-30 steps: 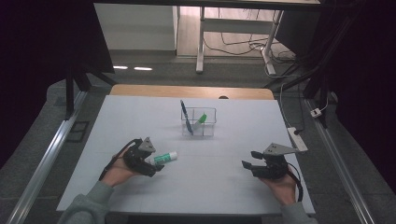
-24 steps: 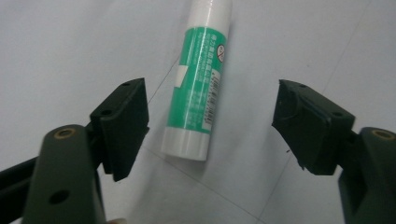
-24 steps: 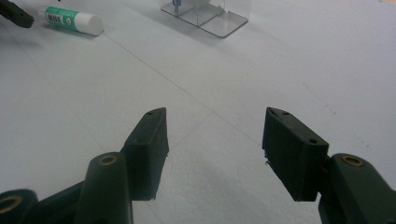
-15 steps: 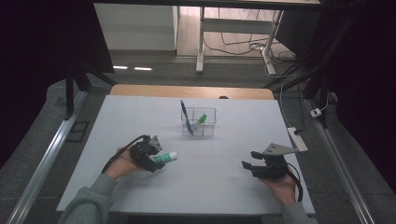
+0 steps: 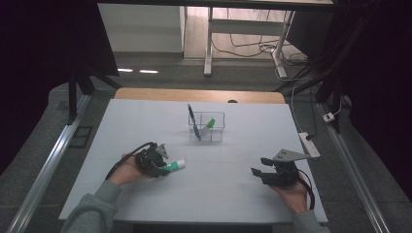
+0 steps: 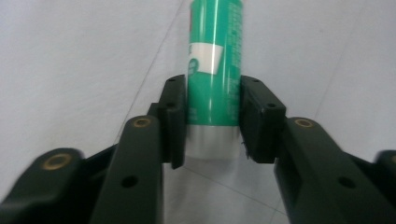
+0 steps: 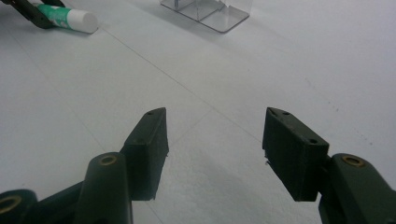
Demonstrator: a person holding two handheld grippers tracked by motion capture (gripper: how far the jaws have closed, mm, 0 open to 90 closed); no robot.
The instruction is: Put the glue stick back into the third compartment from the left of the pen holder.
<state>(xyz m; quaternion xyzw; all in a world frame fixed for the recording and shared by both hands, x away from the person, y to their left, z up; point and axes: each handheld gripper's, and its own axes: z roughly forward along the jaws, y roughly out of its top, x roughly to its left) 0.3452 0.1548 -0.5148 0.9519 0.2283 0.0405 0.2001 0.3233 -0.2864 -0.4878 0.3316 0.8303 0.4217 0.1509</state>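
The left gripper [image 5: 156,163], held low and level over the table [image 5: 233,194], has just been closed on the tube [image 6: 215,70], whose cap end sticks out ahead, while the right gripper [image 5: 262,172] is kept apart and empty.

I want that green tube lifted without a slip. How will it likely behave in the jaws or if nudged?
The green tube is round and glossy, so it may slip or twist between the flat pads of the left gripper. Lying on its side on the table, it would probably roll if released. It looks rigid and light.
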